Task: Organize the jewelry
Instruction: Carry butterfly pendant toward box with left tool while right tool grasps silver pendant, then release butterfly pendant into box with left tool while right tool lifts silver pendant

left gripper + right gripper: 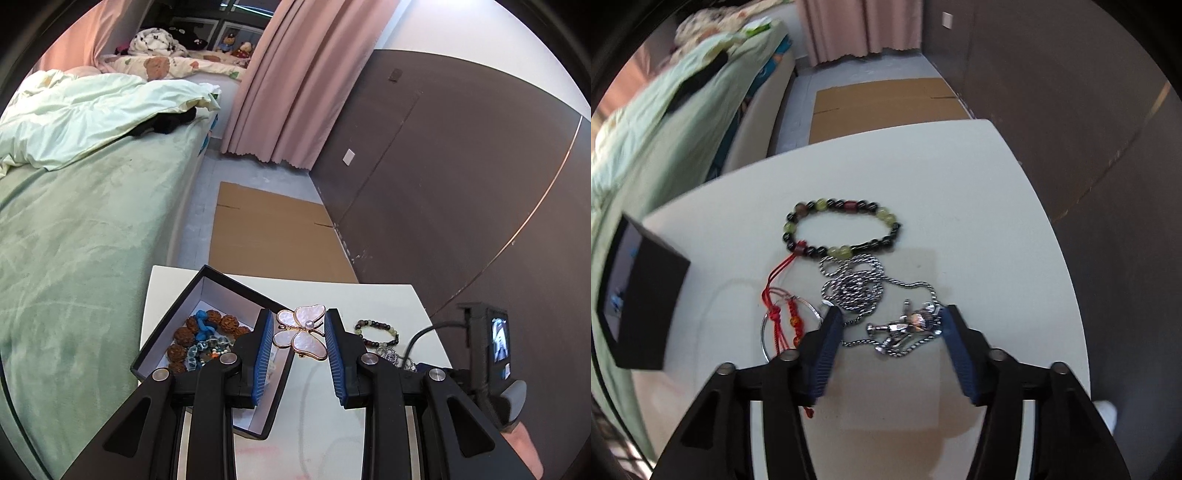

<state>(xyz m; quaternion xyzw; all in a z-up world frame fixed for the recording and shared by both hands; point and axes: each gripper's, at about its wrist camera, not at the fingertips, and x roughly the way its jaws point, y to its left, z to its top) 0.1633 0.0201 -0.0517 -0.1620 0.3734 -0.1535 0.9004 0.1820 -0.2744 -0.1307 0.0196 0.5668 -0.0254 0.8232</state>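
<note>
The left tool [299, 334] is gripping a butterfly brooch [301, 332] between its 2 blue pads, at a narrow opening, and is holding it above the near edge of the black box [207, 280]. The box is sitting on the white desk [388, 299], at 9 o'clock from the brooch. Inside it, brown bead pieces [184, 336] and blue ones [202, 325] are lying, but the left finger is hiding part of them, so the count is not clear.

The right tool [888, 325] is standing about half open over the desk, and its pads are not pressing on anything. A silver pendant [905, 328] is lying between the fingers, with its chain [853, 284] coiled at 11 o'clock from it. A beaded bracelet [842, 229] is lying at 12 o'clock, beyond the chain. A red cord [779, 295] and a thin ring [768, 325] are partly covered by the left finger. This view is blurred at the left side, where the box is cut off.
</note>
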